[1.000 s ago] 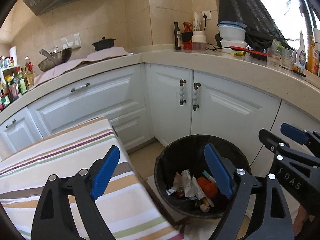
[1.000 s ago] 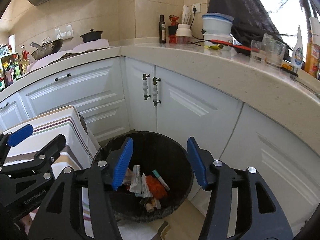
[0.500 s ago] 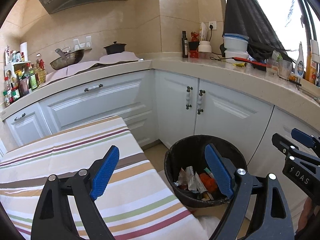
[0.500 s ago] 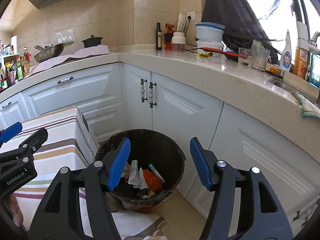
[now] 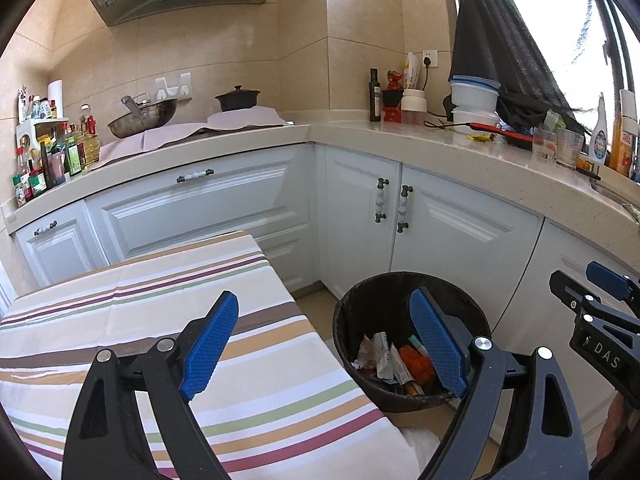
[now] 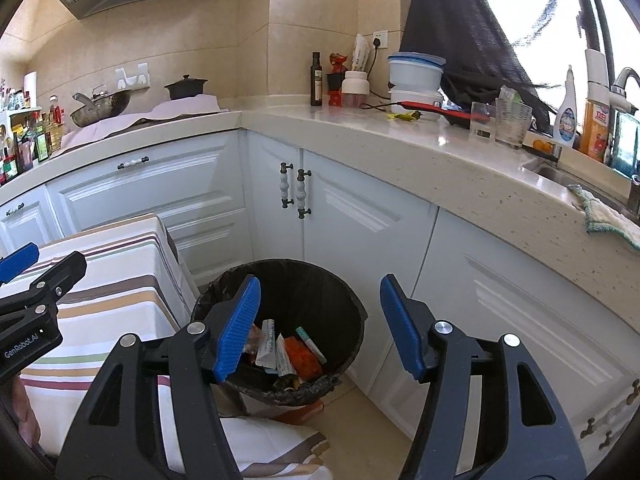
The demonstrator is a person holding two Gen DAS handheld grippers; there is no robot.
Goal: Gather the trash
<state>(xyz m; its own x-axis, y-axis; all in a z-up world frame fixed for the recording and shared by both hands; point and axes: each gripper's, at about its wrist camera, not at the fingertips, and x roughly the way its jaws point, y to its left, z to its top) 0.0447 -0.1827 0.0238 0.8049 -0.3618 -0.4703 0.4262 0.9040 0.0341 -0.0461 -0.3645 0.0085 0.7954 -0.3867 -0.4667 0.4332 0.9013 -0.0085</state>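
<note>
Since the earlier frame I have drawn both tools up and back from the bin (image 6: 280, 320). My left hand-held gripper (image 5: 324, 344) and right hand-held gripper (image 6: 320, 328) gape wide, empty. Trash (image 6: 288, 354) lies inside the bin. Risk: striped tabletop (image 5: 140, 300) shows nothing left; searching onward could snag cloth.

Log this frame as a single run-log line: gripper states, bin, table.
left gripper: open, empty | right gripper: open, empty | trash bin: on floor, wrappers inside | striped table: beside bin, no trash visible
</note>
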